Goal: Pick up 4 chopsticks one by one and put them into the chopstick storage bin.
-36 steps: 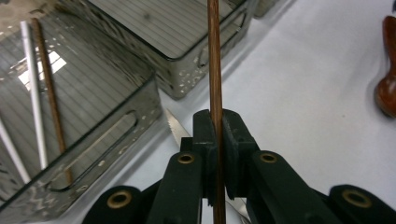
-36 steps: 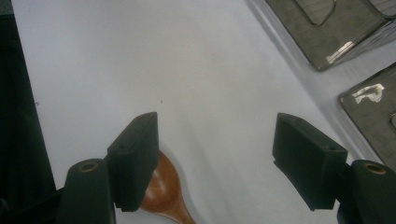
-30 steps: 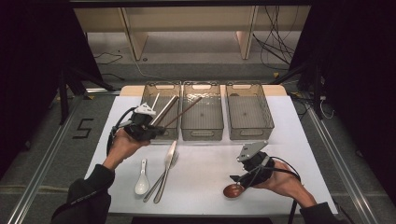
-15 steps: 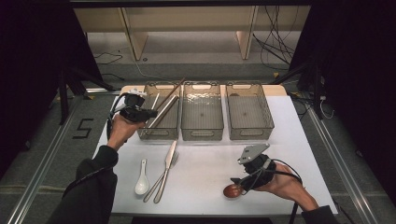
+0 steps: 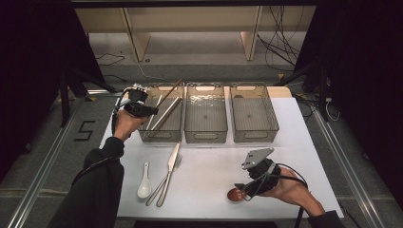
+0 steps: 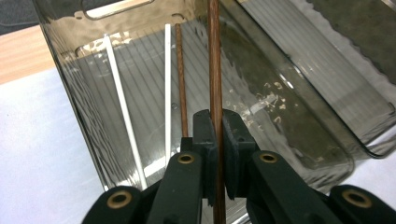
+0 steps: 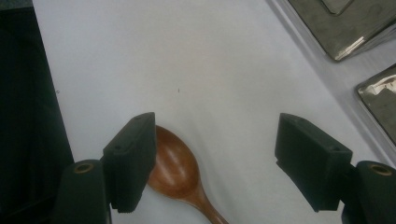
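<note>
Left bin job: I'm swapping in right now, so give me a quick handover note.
Left gripper: shut on a brown chopstick, held over the left bin.
Right gripper: open, over the wooden spoon on the white mat, not gripping it.
Done: two white chopsticks and a brown one lie in the left bin.
Left: release the held chopstick; white spoon, knife, fork and wooden spoon remain on the mat. The other two bins look empty.

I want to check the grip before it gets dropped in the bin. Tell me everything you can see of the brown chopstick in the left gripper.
The brown chopstick is a thin, straight, round stick, wood by its look, reddish-brown. The left gripper is shut on it, pads pressing both sides. It slants over the left bin, its far end past the back rim. Inside lie another brown stick and two white ones.
</note>
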`<action>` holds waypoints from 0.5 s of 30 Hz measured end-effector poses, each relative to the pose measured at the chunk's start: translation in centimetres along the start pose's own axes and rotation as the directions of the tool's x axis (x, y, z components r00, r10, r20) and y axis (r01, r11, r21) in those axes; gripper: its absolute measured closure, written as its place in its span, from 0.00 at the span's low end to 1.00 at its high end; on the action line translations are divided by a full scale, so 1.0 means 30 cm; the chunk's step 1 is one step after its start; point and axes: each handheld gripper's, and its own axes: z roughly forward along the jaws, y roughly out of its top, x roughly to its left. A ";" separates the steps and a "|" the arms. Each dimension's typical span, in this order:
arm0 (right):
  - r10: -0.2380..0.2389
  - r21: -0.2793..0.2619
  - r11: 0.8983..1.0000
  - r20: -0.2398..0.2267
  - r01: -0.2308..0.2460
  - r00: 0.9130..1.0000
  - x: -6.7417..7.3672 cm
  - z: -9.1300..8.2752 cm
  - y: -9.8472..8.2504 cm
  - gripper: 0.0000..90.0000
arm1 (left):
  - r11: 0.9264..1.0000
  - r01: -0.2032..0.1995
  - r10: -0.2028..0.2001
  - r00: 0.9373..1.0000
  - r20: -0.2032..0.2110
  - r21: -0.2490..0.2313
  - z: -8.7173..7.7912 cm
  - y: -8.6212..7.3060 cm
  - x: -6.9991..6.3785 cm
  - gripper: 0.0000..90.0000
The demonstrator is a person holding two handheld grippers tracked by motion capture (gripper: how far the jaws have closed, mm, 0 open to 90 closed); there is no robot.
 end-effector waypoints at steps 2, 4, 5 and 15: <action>-0.001 0.000 1.000 -0.001 0.001 1.000 0.001 0.000 0.000 0.34 | 1.000 0.006 -0.006 1.000 -0.003 0.007 0.008 -0.002 0.003 0.94; 0.001 0.001 1.000 0.000 -0.001 1.000 0.001 0.001 -0.001 0.34 | 1.000 0.009 -0.009 1.000 -0.006 0.015 0.017 -0.003 0.008 0.94; 0.001 0.003 1.000 0.000 -0.001 1.000 0.001 0.001 -0.001 0.34 | 1.000 0.015 -0.015 1.000 -0.004 0.018 0.020 -0.004 0.011 0.94; -0.004 0.016 1.000 -0.012 0.004 1.000 0.005 0.009 -0.002 0.34 | 0.997 0.073 -0.073 0.997 -0.012 -0.006 0.049 -0.013 0.020 0.78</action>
